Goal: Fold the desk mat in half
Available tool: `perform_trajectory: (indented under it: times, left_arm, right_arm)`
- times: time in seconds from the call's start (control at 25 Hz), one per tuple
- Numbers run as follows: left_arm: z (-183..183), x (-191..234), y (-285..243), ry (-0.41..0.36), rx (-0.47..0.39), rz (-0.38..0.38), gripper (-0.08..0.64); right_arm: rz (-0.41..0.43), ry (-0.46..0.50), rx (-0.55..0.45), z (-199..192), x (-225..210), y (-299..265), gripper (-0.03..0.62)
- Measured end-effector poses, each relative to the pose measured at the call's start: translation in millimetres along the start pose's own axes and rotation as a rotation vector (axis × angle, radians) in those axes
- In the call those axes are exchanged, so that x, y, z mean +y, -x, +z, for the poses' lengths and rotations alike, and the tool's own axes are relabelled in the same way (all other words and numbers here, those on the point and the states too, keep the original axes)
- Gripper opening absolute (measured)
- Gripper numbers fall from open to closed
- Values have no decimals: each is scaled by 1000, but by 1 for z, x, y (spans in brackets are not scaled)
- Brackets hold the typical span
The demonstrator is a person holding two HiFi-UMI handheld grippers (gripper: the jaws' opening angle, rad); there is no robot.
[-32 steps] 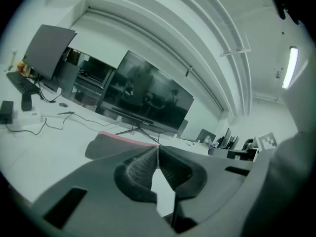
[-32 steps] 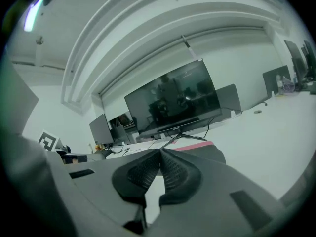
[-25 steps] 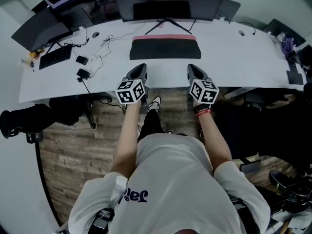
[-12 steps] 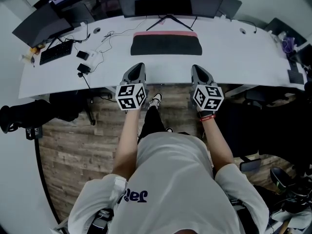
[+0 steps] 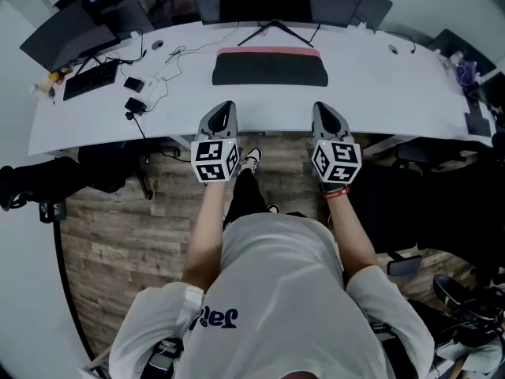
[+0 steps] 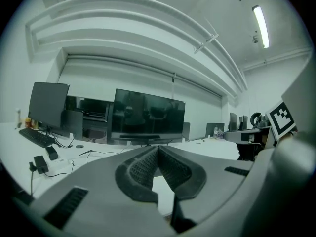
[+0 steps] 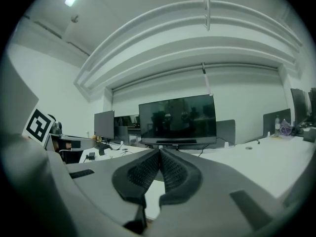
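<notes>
**Two closed, empty grippers at the near edge of the desk**

Both of your grippers sit side by side over the near edge of the white desk (image 5: 379, 93), pointing across it. On your left gripper (image 5: 224, 106) the ribbed pads are pressed together at the tips with nothing between them. Your right gripper (image 5: 322, 106) shows the same: pads together, nothing pinched.

The desk mat (image 5: 268, 68) lies flat at the middle of the desk, well beyond both grippers and touching neither. It is dark, with a pink strip along its far edge.

At the back of the desk, right behind the mat, a wide dark monitor (image 5: 264, 6) stands on a splayed foot. Toward the desk's left end you have a keyboard (image 5: 89, 80), a second screen (image 5: 67, 42) and some small adapters on loose cables (image 5: 132, 105). Wood-plank floor (image 5: 126, 235) shows below the desk's near edge. Above the desk, the ceiling steps in curved white ridges with a strip light (image 6: 260, 26) on.
</notes>
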State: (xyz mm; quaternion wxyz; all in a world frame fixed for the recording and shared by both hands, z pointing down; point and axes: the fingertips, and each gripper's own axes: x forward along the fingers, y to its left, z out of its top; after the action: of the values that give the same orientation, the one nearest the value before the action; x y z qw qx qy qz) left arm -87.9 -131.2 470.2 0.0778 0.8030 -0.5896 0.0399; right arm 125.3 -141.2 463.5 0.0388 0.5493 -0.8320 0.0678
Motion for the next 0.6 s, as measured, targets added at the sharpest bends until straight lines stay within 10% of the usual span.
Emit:
perform_trajectory:
  times: [0.6]
  left_arm:
    - [13,4,16,-31,-24,0,20]
  right_arm:
    - [-4,-13,-32,10,16,6,14]
